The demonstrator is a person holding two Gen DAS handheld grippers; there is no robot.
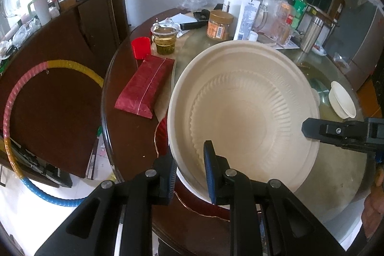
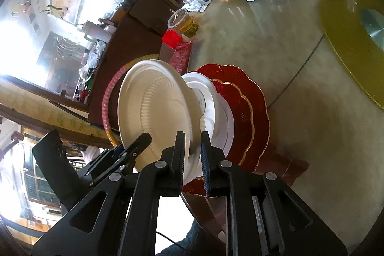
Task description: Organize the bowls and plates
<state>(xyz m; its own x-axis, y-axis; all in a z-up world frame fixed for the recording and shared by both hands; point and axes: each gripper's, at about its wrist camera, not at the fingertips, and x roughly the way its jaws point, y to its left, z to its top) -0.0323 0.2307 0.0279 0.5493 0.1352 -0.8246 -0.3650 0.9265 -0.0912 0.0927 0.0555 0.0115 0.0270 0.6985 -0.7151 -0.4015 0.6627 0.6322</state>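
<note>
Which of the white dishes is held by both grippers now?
The large cream plate, its rim between the jaws of both grippers; the small white bowl lies free on the table beyond it.

Left claw (image 1: 189, 169) and right claw (image 2: 193, 155), both clamped shut.
</note>
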